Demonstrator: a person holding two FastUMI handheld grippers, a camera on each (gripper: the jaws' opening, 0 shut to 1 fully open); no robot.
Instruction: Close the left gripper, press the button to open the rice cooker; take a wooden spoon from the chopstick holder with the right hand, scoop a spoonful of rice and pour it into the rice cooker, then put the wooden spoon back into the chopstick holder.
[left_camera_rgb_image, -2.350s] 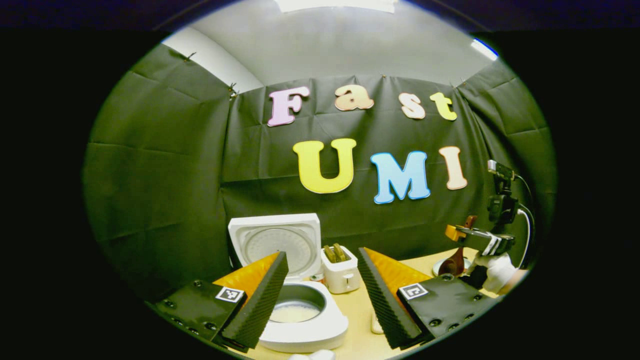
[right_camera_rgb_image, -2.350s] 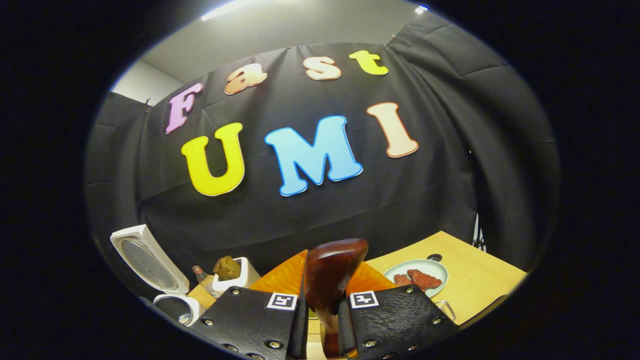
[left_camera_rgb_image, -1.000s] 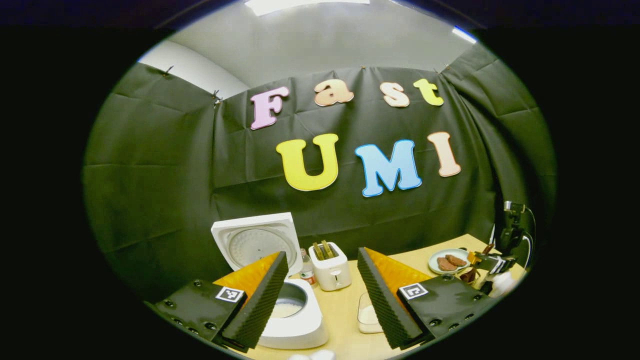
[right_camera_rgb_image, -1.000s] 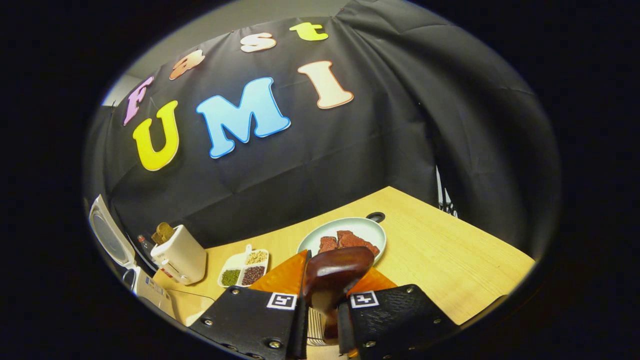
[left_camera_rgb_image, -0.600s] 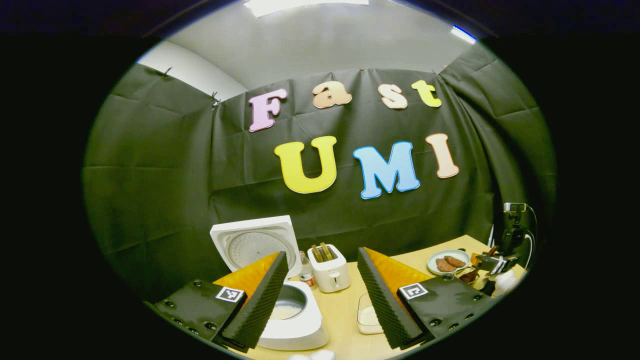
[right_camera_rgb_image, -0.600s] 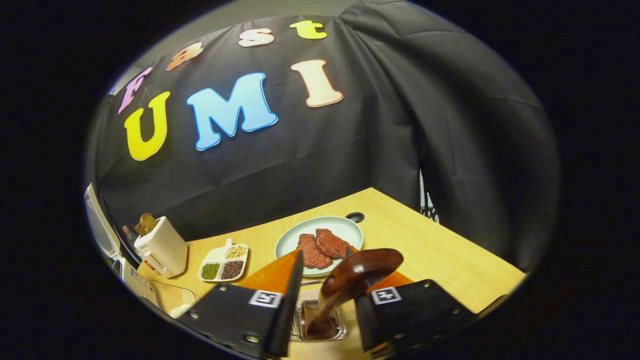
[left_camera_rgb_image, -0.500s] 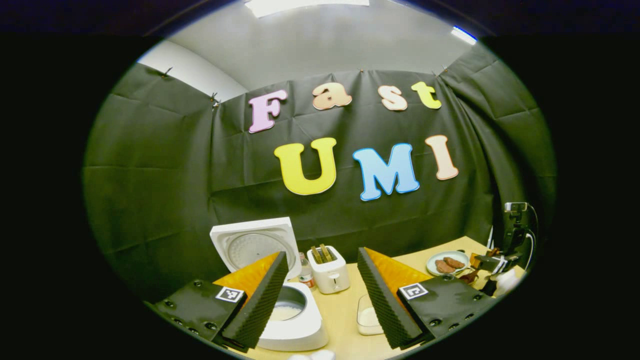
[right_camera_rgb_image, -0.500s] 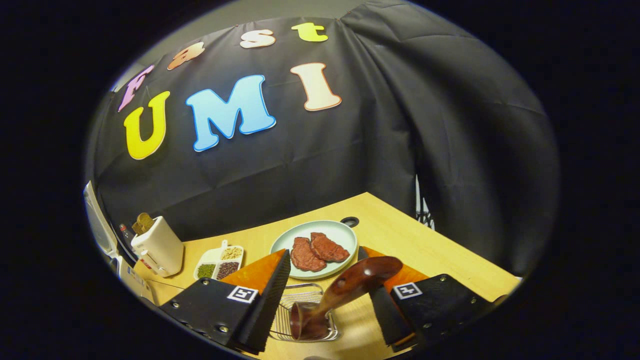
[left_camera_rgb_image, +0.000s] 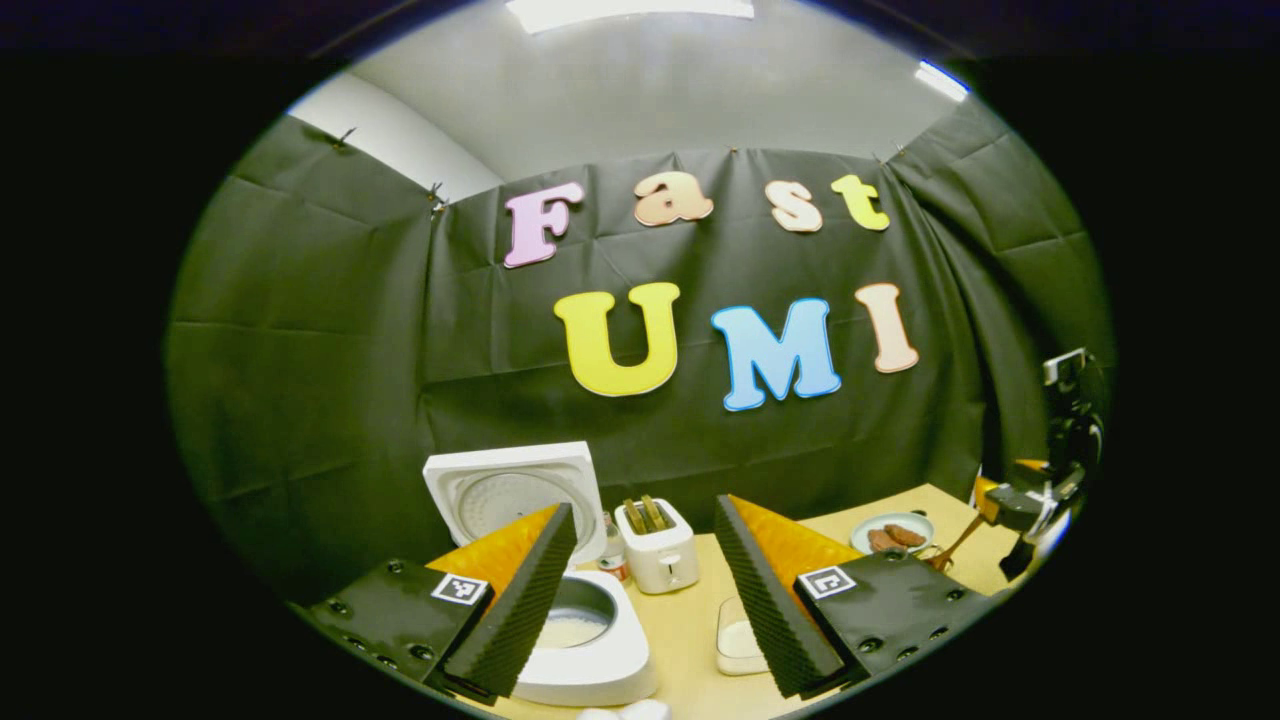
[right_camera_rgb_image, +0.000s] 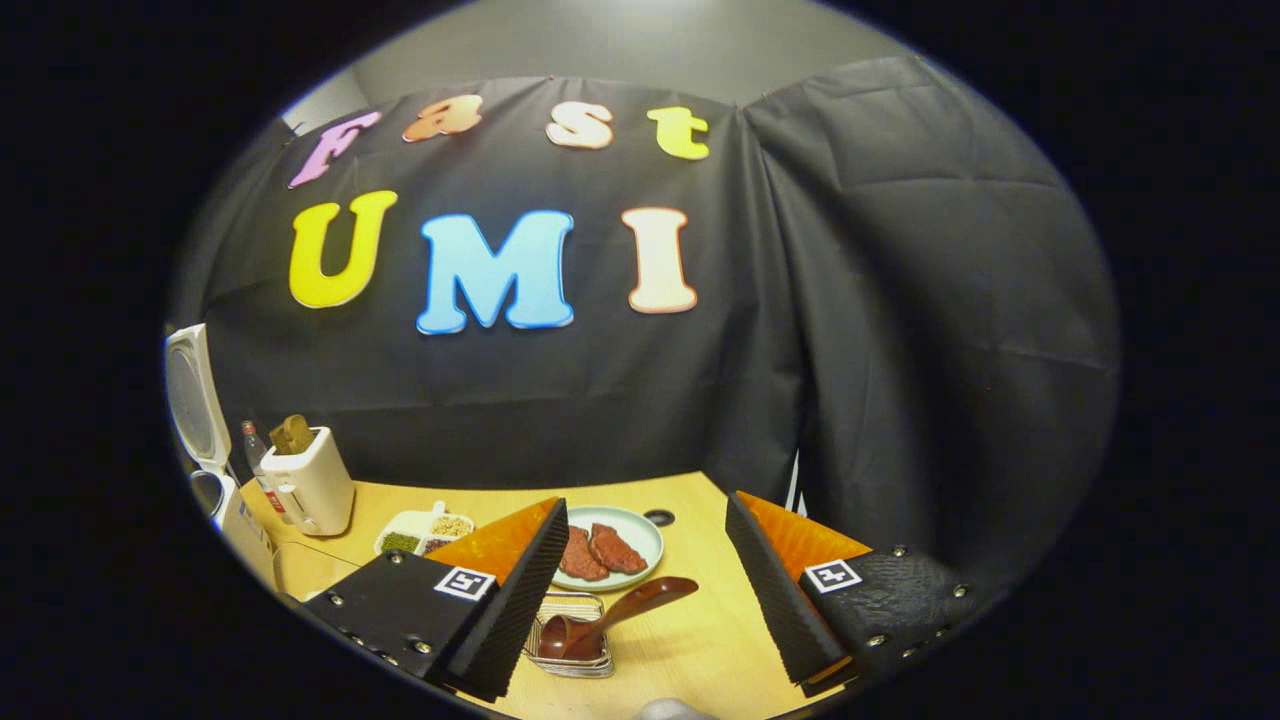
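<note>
1. Spoon back in the wire holder — bowl end down inside, handle leaning out to the right, near edge of the table, just this side of the plate of meat.
2. Right gripper wide open above it, holding nothing; fingers well apart to either side of spoon and holder, touching neither.
3. Left gripper also wide open and empty, hanging over the near left of the table; cooker showing past its left finger, toaster beyond the gap.
4. Cooker lid standing up at the far left, pot open with something pale inside — likely rice, though hard to tell how much.
5. Small clear tub of pale grains between cooker and left gripper's right finger; sectioned tray of beans farther back, near the toaster.
6. Step in hand, by the look of things: the last one, spoon returned and let go.
7. Next move, as a judgement: nothing but a clean lift straight up and back for the right gripper, clear of the tilted handle so as not to tip the light wire holder.
8. Lid left open — no closing asked for in the task.
</note>
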